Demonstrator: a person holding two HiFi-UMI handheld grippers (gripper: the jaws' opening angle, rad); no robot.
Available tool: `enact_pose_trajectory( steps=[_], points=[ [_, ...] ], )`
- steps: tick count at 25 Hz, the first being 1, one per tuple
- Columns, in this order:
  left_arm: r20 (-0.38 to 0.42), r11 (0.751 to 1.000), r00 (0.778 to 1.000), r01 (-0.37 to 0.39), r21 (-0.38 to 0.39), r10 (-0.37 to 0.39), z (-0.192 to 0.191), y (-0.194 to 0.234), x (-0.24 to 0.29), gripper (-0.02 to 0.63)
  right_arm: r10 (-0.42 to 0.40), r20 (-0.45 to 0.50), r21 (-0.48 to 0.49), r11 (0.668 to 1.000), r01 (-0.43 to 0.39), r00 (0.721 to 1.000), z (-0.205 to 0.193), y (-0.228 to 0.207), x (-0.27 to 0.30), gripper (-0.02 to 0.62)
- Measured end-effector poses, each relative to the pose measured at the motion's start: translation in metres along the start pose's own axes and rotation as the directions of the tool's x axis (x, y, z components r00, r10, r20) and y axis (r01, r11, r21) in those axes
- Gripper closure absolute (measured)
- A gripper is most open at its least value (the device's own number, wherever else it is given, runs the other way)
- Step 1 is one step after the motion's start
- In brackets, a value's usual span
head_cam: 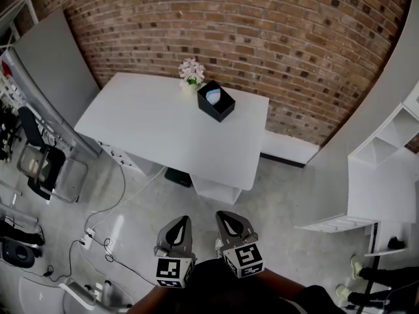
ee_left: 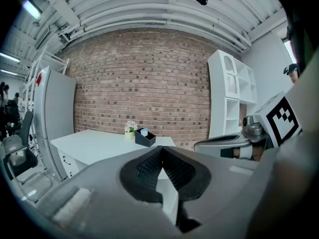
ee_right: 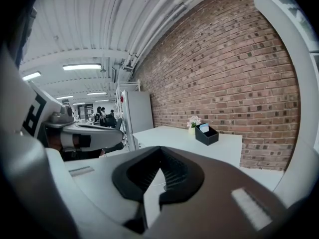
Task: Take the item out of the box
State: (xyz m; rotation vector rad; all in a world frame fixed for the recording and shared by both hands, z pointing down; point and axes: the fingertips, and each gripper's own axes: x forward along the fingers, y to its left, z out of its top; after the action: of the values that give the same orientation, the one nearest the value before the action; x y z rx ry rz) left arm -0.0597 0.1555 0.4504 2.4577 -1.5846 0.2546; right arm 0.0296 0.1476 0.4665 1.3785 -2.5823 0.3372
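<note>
1. While the counter point(head_cam: 157, 129) stands with its far edge toward a brick wall point(head_cam: 275, 38), a tall grey cabinet point(head_cam: 49, 64) rises just off the counter's left end. A dark chair point(head_cam: 44, 169) sits on the floor farther left of the counter.
2. Cables point(head_cam: 105, 244) trail over the floor near the counter's front left corner.
3. The left tool point(head_cam: 181, 224) hangs over the floor, well in front of the counter's near edge. Its jaws are clenched tip to tip with nothing between them, and it touches nothing on the counter.
4. A small pot of pale flowers point(head_cam: 192, 70) stands at the counter's far edge, right of the counter's middle.
5. A black open-topped box point(head_cam: 226, 112) sits on the counter just beside the flowers. It is near the counter's far right corner and turned at an angle to the counter's edges.
6. The item point(head_cam: 213, 95), pale blue and white, lies inside the box and shows at its open top, over the counter's far right part. What kind of thing it is cannot be made out.
7. The right tool point(head_cam: 226, 220) hangs just beside the left one, likewise well in front of the counter's near edge. Its jaws are pressed together and hold nothing.
8. A white shelf unit point(head_cam: 383, 175) stands on the floor to the right of the counter, apart from it.
</note>
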Motion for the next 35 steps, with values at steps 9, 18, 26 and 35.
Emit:
enact_pose_trajectory(
  steps=[9,18,26,35],
  points=[
    [-0.021,1.0,1.0,-0.022,-0.004,0.022,0.001,-0.022,0.041,0.601,0.041,-0.022,0.004,0.999,-0.041,0.999,-0.004,-0.04,0.006,0.594],
    [-0.029,0.999,0.999,-0.031,0.007,0.032,0.009,-0.027,0.062,0.601,0.048,-0.034,0.021,0.999,-0.048,0.998,-0.004,-0.063,0.016,0.594],
    [-0.032,1.0,0.999,0.006,0.01,-0.006,0.012,-0.008,0.089,0.601,0.025,-0.033,0.023,0.999,-0.024,0.999,0.001,-0.072,0.044,0.594],
    [-0.02,0.995,0.995,0.102,0.009,-0.102,0.03,0.025,0.142,0.601,-0.072,-0.046,0.013,0.997,0.072,0.996,0.02,-0.095,0.089,0.594]
  ],
)
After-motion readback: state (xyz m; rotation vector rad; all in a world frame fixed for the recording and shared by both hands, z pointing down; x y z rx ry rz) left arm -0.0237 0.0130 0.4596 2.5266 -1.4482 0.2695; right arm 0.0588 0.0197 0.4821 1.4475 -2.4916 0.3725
